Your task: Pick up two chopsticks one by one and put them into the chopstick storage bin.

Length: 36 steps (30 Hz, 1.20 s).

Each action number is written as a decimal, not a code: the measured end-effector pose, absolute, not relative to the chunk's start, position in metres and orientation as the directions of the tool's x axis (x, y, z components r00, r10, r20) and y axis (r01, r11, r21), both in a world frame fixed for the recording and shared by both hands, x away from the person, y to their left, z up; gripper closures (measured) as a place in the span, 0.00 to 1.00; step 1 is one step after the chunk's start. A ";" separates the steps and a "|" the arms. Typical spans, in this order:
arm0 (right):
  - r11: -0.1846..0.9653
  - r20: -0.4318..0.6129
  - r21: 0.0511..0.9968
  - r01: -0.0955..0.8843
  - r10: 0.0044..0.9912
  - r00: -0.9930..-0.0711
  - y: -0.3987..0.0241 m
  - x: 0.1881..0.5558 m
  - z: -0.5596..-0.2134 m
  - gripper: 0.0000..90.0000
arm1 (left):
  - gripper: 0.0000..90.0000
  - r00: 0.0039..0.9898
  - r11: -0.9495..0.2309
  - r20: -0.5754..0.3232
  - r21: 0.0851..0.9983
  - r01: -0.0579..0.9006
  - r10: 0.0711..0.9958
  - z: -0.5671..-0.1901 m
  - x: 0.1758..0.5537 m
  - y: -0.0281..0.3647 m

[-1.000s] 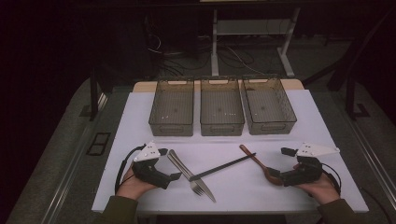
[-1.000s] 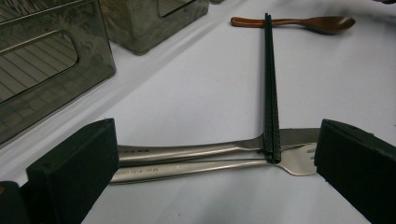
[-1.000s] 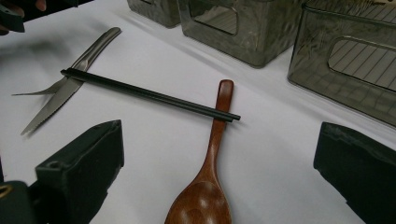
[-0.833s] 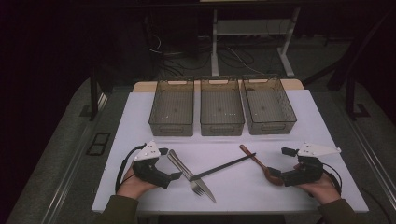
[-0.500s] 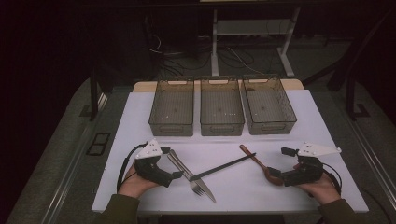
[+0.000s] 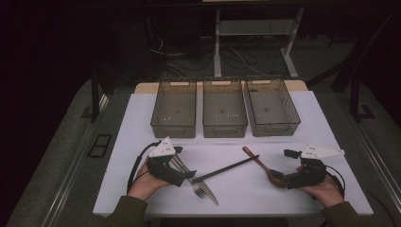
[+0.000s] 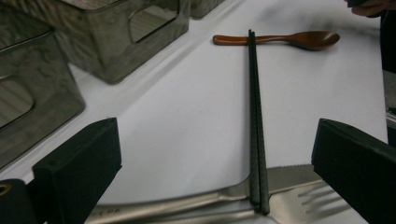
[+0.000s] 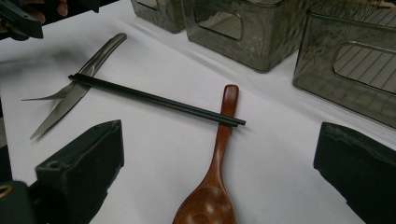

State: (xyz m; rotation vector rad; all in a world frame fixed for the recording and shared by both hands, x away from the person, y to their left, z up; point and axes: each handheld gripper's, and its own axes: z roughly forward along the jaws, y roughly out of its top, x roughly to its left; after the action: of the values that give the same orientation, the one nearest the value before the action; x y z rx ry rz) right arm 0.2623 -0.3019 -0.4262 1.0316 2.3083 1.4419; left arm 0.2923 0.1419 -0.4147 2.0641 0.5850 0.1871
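Observation:
A pair of black chopsticks (image 6: pixel 226 169) lies slantwise on the white mat, its far end resting on the handle of a brown wooden spoon (image 6: pixel 263 164). Its near end crosses a metal fork and knife (image 6: pixel 201 187). My left gripper (image 6: pixel 188 176) is open at the fork end; in the left gripper view (image 7: pixel 215 140) the chopsticks (image 7: pixel 255 116) run straight ahead between the jaws, over the fork and knife (image 7: pixel 187 207), toward the spoon (image 7: pixel 285 39). My right gripper (image 6: pixel 277 176) is open at the spoon's bowl; in the right gripper view (image 8: pixel 222 140) the spoon (image 8: pixel 218 158) lies between the jaws, chopsticks (image 8: pixel 154 100) beyond.
Three empty smoked-plastic bins stand side by side at the mat's far edge: left (image 6: pixel 173 126), middle (image 6: pixel 225 126), right (image 6: pixel 274 126). The white mat (image 6: pixel 302 137) covers the table. Dark floor, cables and a stand lie beyond.
My left gripper has edged a little to the right, closer to the fork and the chopsticks' near end. The right gripper and the cutlery have stayed where they were.

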 end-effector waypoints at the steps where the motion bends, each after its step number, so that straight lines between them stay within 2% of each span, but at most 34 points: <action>1: 0.267 0.170 0.855 0.446 0.668 -0.725 -0.302 0.262 -0.426 0.01 | 0.03 0.877 -0.439 -0.095 0.837 0.327 0.471 -0.415 0.293 0.140; 6: 0.270 0.165 0.856 0.441 0.666 -0.728 -0.302 0.263 -0.427 0.01 | 0.08 0.888 -0.453 -0.093 0.833 0.317 0.450 -0.416 0.296 0.129; 15: 0.273 0.161 0.856 0.440 0.667 -0.728 -0.301 0.264 -0.427 0.01 | 0.24 0.904 -0.460 -0.102 0.834 0.305 0.414 -0.418 0.302 0.111; 25: 0.272 0.164 0.856 0.440 0.665 -0.729 -0.300 0.263 -0.426 0.01 | 0.45 0.924 -0.508 -0.115 0.807 0.301 0.365 -0.425 0.308 0.089; 32: 0.269 0.168 0.857 0.441 0.662 -0.730 -0.301 0.265 -0.427 0.01 | 0.65 0.936 -0.533 -0.141 0.790 0.302 0.322 -0.432 0.309 0.082; 36: 0.267 0.169 0.857 0.441 0.663 -0.729 -0.301 0.265 -0.427 0.01 | 0.74 0.932 -0.539 -0.142 0.782 0.312 0.334 -0.433 0.309 0.081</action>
State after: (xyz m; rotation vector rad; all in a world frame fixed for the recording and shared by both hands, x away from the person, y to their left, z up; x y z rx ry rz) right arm 0.2647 -0.3010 -0.4267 1.0277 2.3129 1.4488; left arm 0.3086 0.0806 -0.4333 2.1754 0.4562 0.0302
